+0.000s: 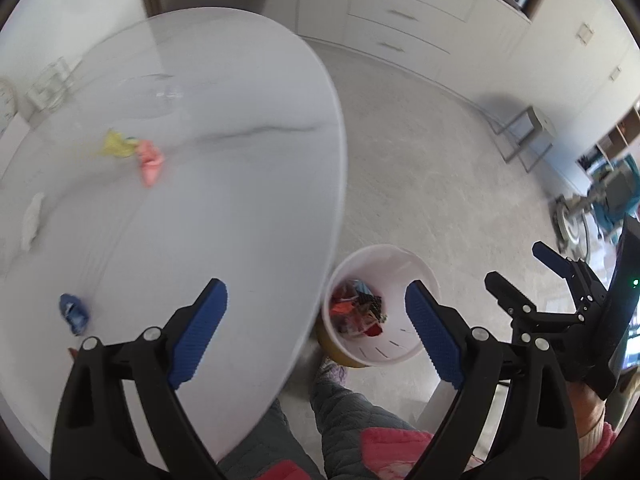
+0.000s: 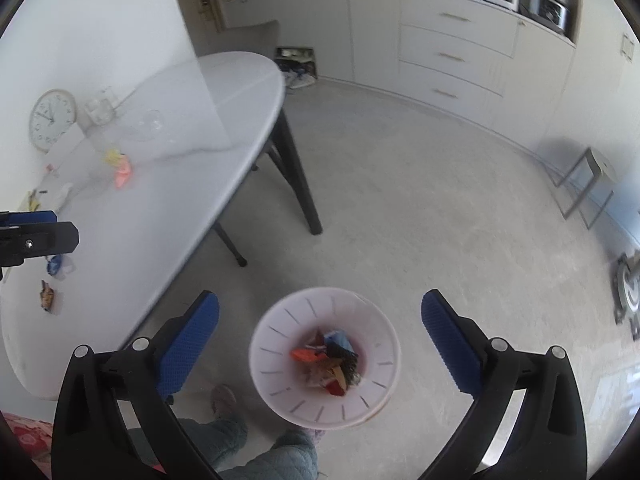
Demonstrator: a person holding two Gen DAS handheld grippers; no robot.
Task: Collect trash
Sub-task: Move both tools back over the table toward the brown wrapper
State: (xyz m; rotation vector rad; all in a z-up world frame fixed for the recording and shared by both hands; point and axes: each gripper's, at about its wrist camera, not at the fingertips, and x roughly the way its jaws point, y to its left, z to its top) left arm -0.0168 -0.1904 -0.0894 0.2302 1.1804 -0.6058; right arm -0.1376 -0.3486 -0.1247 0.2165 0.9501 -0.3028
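Both tongs spread wide, nothing in either one. Right gripper (image 2: 320,344) hovering straight above the white bin (image 2: 276,396) on the floor, which already holds a heap of colourful wrappers (image 2: 330,360). Left gripper (image 1: 316,332) parked over the near edge of the table (image 1: 240,220), with the bin just past that edge, beside the person's leg.

Probably between drops, so next up is another grab off the tabletop. Closest candidate: the blue wrapper (image 1: 74,314), near the left tong's left finger. Best bet is coming down from above with the jaws straddling it, closing only once both pads flank the crumple, then lifting clear before swinging across to the bin. Crumpled foil tends to squirt out sideways, so worth pinching the bulk, not a corner.

Also an orange-brown wrapper (image 2: 47,295) close to the table edge. Farther out: a white crumpled scrap (image 1: 32,220), then the pink scrap (image 1: 150,162) touching the yellow scrap (image 1: 116,145). Probably worth taking those two separately. Beyond them a clear glass bowl (image 1: 156,94), likely not trash, so steer wide.
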